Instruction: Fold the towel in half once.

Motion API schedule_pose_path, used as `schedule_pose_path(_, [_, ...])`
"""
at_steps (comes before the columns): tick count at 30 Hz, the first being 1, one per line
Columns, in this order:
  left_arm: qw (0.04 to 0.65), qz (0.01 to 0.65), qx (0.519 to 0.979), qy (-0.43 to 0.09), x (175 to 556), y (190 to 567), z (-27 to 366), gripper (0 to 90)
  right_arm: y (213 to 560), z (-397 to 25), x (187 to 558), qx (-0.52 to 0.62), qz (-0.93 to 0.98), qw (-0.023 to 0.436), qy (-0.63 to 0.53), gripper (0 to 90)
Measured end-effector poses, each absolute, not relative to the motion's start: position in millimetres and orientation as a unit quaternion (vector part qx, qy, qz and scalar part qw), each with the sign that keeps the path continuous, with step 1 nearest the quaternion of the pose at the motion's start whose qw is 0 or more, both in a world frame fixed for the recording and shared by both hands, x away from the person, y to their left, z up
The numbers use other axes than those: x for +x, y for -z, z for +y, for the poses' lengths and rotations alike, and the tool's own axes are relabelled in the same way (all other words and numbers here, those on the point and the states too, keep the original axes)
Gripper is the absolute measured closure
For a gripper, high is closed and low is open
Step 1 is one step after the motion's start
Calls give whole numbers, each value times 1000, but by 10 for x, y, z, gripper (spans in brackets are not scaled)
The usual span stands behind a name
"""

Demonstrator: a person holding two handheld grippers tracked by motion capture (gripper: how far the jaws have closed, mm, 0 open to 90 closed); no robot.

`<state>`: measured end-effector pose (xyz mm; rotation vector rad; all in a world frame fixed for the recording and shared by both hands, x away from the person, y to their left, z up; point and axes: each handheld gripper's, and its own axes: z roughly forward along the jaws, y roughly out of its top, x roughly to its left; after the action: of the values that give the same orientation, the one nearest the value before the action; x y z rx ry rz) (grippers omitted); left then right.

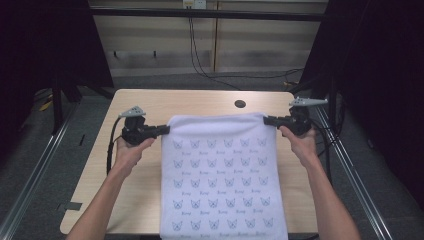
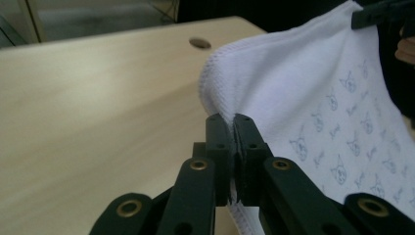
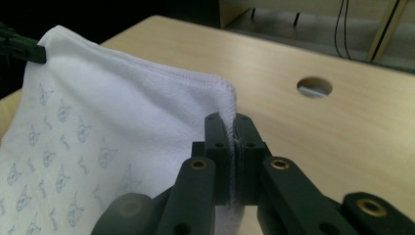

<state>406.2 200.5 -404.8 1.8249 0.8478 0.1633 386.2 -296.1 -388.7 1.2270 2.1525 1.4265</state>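
Pale wooden table (image 1: 145, 105), dark curtains around. Left gripper (image 1: 165, 129) clenched on far-left corner of white terry towel with blue cat-face print (image 1: 220, 175); right gripper (image 1: 267, 120) clenched on far-right corner. Far edge lifted taut between them, rest draped toward person over near table edge. Round cable hole (image 1: 240, 104) just beyond.

**Cut off and blurred**

The towel (image 1: 220, 175) runs off the bottom edge of the high view, its near hem unseen. In the left gripper view, the towel's corner is hidden between the left claw's (image 2: 234, 128) jaws. The printed words under each cat face are too small to read.
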Motion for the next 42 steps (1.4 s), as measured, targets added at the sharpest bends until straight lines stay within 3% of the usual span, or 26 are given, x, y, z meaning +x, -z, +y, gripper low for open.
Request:
schedule_pose_path(13, [588, 354, 719, -109, 4399, 3395, 1967, 871, 3219, -2960, 4204, 422, 720, 195, -515, 871])
schedule_pose_path(16, [583, 333, 733, -109, 4318, 3358, 1889, 872, 3125, -3024, 4123, 415, 692, 187, -561, 871])
schedule_pose_path(23, [535, 298, 785, -92, 3839, 3660, 1905, 872, 3461, -3107, 3732, 397, 725, 150, -542, 873])
schedule_pose_path(31, [526, 280, 802, -40, 3073, 4103, 2057, 871, 4010, -3100, 2768, 372, 767, 95, -513, 873])
schedule_pose_path(33, [494, 264, 828, -40, 2943, 4221, 2037, 871, 4138, -3047, 2545, 365, 785, 79, -494, 873])
schedule_pose_path(42, [468, 269, 841, 46, 2514, 4622, 2056, 869, 4646, -3000, 1967, 384, 808, 17, -447, 873])
